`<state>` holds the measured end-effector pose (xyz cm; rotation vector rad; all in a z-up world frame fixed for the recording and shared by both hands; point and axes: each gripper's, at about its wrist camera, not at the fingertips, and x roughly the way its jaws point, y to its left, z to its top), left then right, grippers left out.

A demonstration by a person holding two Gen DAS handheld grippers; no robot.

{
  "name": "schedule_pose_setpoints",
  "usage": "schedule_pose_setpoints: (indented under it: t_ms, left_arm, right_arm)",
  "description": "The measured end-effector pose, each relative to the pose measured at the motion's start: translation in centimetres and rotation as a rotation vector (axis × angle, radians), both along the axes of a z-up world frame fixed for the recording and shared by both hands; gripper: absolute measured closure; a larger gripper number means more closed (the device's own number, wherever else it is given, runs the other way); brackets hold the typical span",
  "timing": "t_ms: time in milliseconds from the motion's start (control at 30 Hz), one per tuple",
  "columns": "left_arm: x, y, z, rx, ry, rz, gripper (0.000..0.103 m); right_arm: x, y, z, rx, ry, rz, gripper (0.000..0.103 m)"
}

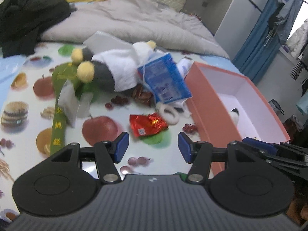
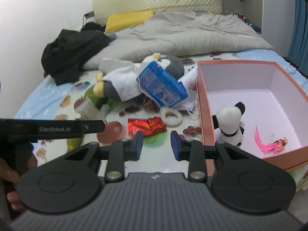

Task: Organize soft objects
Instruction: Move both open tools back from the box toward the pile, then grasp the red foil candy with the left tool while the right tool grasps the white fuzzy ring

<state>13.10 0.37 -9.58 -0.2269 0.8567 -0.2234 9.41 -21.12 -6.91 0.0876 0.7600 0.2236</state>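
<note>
On the bed's fruit-printed sheet [image 2: 57,96] lies a loose heap of things beside an open salmon-pink cardboard box [image 2: 207,115], which already holds a small black-and-white plush dog [image 2: 230,124] and a pink feathery trinket [image 2: 269,141]. The main item left out is a grey-and-white plush penguin with yellow feet [image 1: 107,71], lying on its side with a blue-and-white soft plastic pack [image 1: 163,80] leaning on it; nearer the camera sit a crinkled red foil wrapper [image 1: 147,125] and a white fluffy hair ring [image 1: 170,113].

The left gripper [image 1: 153,147] stands well open and empty above the sheet; the right gripper [image 2: 156,144] is narrower, also empty.

The penguin looks light, squashy and non-slip — a pinch on a foot or a fold of its white belly should hold, though the pack will likely slide off. The foil is thin and flat, best taken by a raised crumpled edge — the ring by its rim
</note>
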Motion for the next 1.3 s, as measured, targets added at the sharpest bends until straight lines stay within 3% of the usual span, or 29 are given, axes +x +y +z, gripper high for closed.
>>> schedule_pose_setpoints:
  t_ms: [200, 400, 800, 1100, 1300]
  left_arm:
    - [1.9, 0.9, -2.5, -0.035, 0.054, 0.036, 0.039]
    - [5.1, 2.2, -5.5, -0.120, 0.133, 0.089, 0.039]
    - [10.9, 3.2, -10.1, -0.165, 0.201, 0.110, 0.041]
    - [13.5, 2.9, -12.9, -0.231, 0.229, 0.088, 0.054]
    - [14.1, 2.6, -14.4, -0.251, 0.243, 0.065, 0.075]
  right_arm:
    - [1.7, 1.0, -2.1, -0.031, 0.040, 0.016, 0.068]
    - [4.3, 2.1, -4.4, -0.065, 0.072, 0.043, 0.069]
    - [11.2, 3.4, -8.8, -0.086, 0.112, 0.047, 0.072]
    - [15.4, 3.5, -11.9, -0.127, 0.137, 0.015, 0.073]
    - [17.3, 3.1, -12.9, -0.079, 0.166, 0.003, 0.073]
